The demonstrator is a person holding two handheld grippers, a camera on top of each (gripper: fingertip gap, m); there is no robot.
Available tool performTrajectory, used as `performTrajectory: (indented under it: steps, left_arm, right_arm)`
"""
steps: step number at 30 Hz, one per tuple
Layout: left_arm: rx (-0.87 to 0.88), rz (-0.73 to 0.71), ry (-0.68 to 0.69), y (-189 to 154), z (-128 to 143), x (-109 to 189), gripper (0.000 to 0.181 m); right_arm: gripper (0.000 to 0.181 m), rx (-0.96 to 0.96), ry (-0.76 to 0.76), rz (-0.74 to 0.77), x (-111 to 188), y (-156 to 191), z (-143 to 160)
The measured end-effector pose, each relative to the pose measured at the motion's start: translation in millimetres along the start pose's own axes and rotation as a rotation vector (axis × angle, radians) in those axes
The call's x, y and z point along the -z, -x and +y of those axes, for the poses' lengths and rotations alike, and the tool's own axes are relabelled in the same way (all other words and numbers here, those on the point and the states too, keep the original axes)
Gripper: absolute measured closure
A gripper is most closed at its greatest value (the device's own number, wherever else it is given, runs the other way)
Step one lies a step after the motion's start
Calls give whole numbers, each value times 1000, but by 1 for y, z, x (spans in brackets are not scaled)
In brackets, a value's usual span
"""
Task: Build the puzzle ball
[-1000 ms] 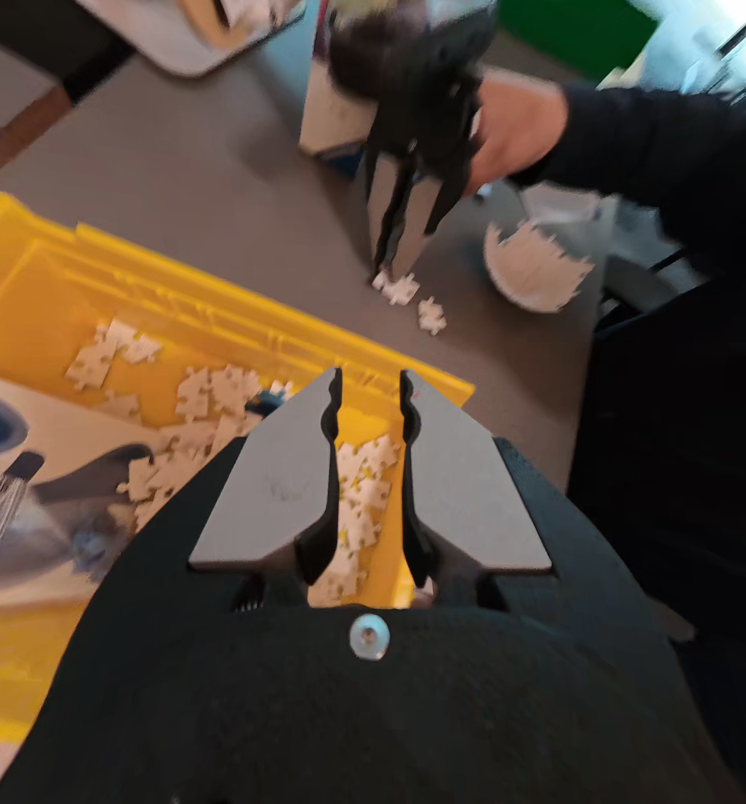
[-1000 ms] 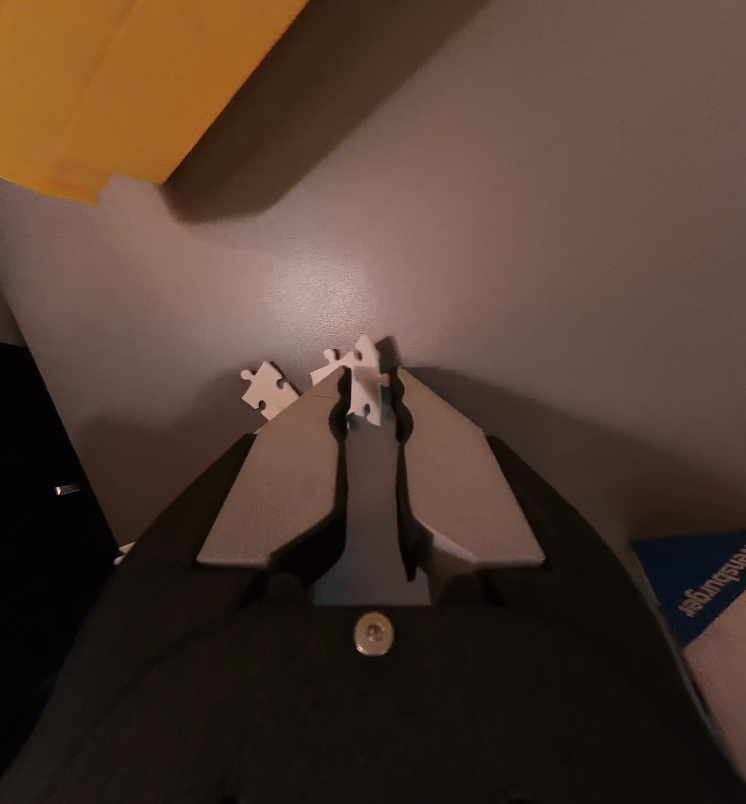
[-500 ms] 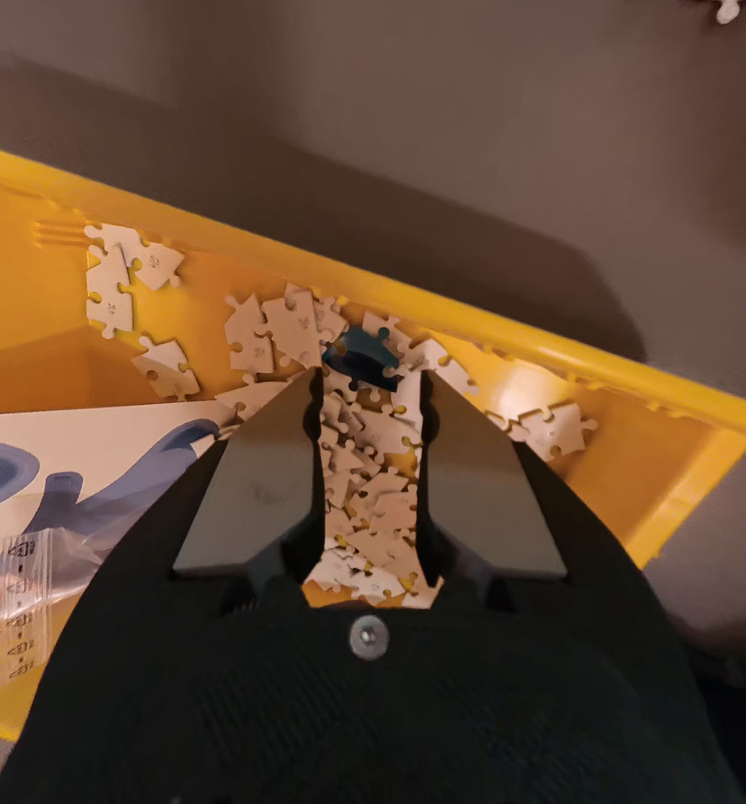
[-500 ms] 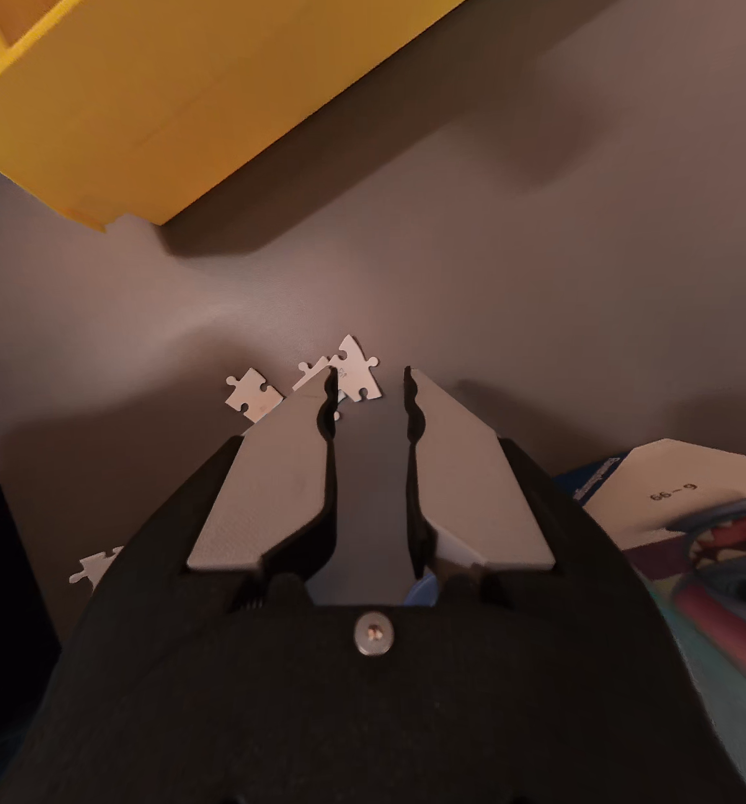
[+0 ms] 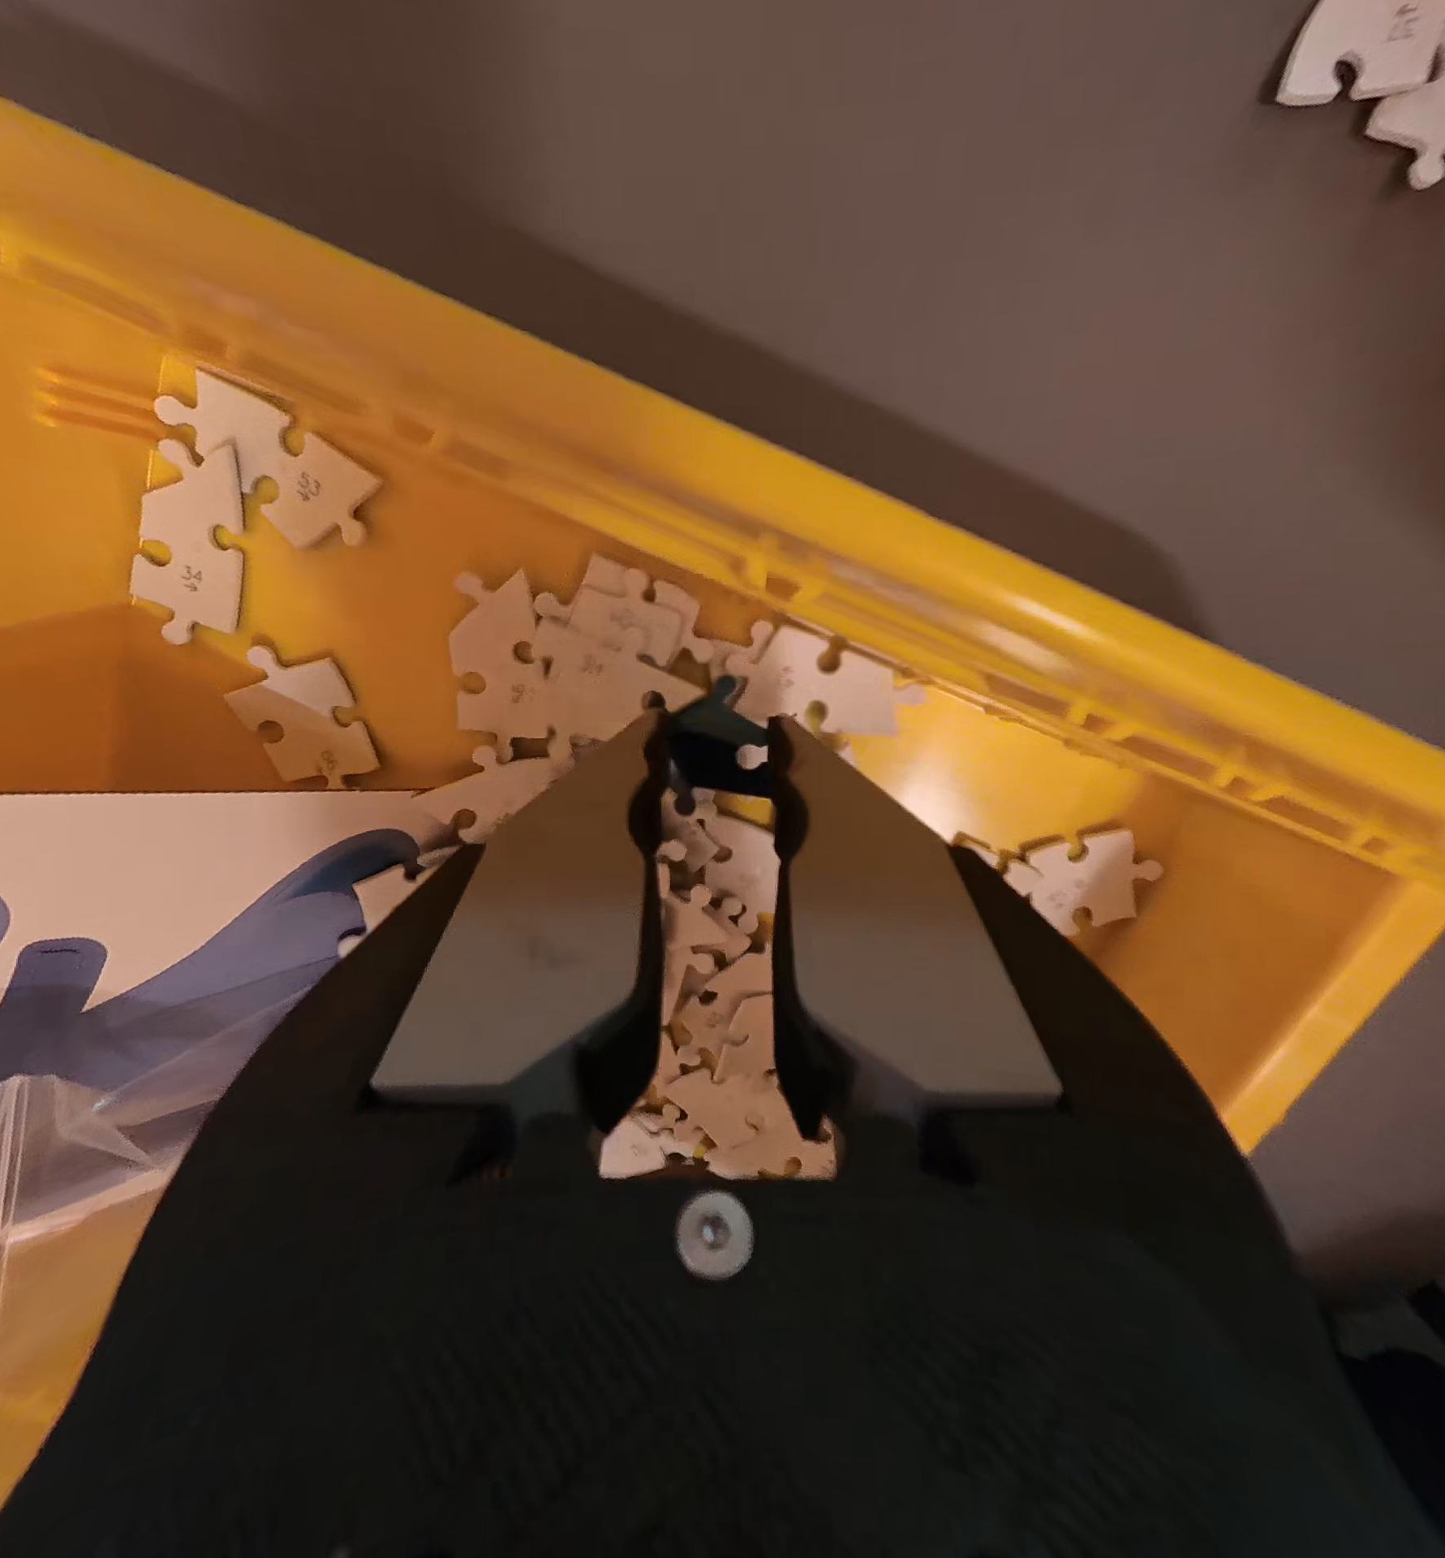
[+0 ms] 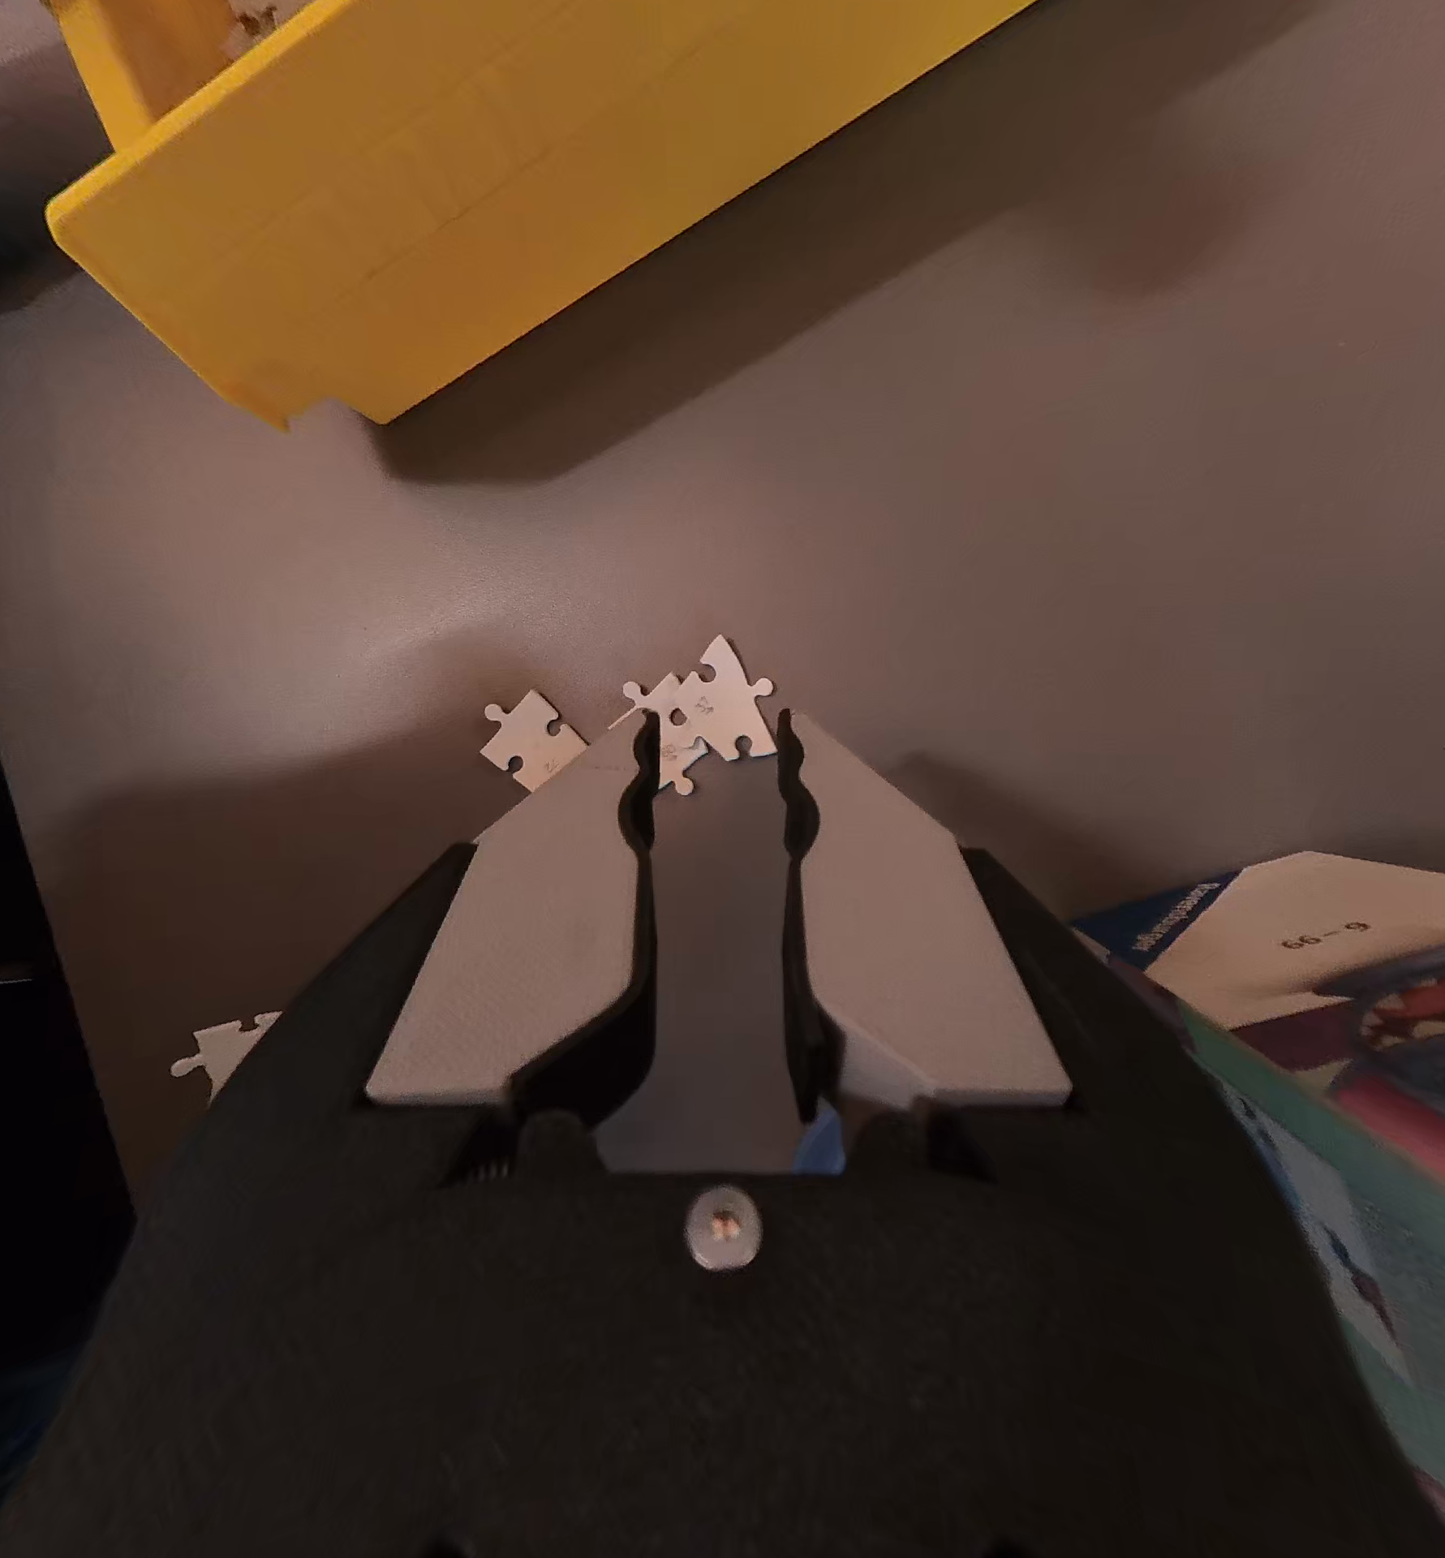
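Fingers of the left hand-held gripper (image 5: pixel 714 746) stand spread inside the yellow bin (image 5: pixel 1039 615), its tips on either side of a dark puzzle piece (image 5: pixel 714 738) that lies among pale ones. Nothing is pinched yet; the gap looks set just wide enough to take that one piece by its edges, which I judge to be the reason for the low, nose-down angle. Around the tips the loose pieces (image 5: pixel 567 674) crowd against the bin's far wall, backs up, so the dark one is the only one showing its coloured side, and it may have been chosen for that. A printed sheet (image 5: pixel 154 885) and a clear plastic bag (image 5: pixel 19 1163) fill the left of the bin, pushing the pieces into the corner.

Over on the grey worktop (image 6: pixel 1039 548), the right hand-held gripper (image 6: pixel 714 733) is also spread and holds nothing. Its tips sit just short of a small overlapping pair of pieces (image 6: pixel 714 700), with a single piece (image 6: pixel 533 738) just beside them on the left and another (image 6: pixel 217 1050) nearer the gripper body. These seem laid out apart from the bin as a working set, ready to be joined. A picture box (image 6: pixel 1334 1012) lies at the right edge, and the bin's outer wall (image 6: pixel 449 194) is well apart, farther back.

No built part of the ball shows in either view, so how far the build has got cannot be told.
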State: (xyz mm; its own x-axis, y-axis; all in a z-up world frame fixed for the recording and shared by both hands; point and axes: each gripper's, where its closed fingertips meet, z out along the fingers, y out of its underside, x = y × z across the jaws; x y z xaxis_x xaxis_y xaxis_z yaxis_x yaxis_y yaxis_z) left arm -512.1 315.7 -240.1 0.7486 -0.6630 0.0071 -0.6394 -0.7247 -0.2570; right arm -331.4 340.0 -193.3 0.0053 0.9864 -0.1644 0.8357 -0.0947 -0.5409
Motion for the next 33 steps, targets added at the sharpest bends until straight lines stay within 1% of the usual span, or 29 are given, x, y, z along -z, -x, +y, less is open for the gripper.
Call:
performTrajectory:
  steps: [3,7,9,10,13,15,17,21,26,28,30,31,33]
  left_arm:
    - [-6,35,-47,-3,-2,9,176]
    - [7,93,-134,-4,0,31,181]
    - [36,138,-220,-5,-5,46,181]
    - [67,171,-271,-6,-10,55,181]
    - [164,334,-430,-15,-27,85,181]
    - [172,398,-486,-21,-32,97,181]
    - [151,389,-504,-22,-32,102,181]
    - [95,408,-524,-37,-37,114,181]
    - [-15,432,-571,-68,-51,132,181]
    - [-55,432,-593,-81,-59,139,181]
    - [-82,424,-602,-90,-65,142,181]
    - [-95,418,-610,-94,-68,144,181]
    - [-110,409,-622,-100,-74,145,181]
  right_arm:
    - [156,5,3,-4,-1,2,-1]
    - [156,15,-21,-2,4,6,-8]
    - [156,22,-43,-10,7,10,-14]
    - [156,26,-55,-14,9,13,-18]
    - [156,43,-79,-21,11,21,-27]
    - [156,59,-93,-23,12,26,-33]
    - [156,74,-112,-24,13,33,-40]
    - [156,99,-179,-55,18,47,-62]
    - [154,92,-303,-170,25,71,-105]
    - [152,90,-320,-221,24,80,-119]
    - [153,93,-307,-250,17,84,-125]
    - [156,92,-299,-256,14,85,-126]
    - [181,93,-294,-320,11,92,-125]
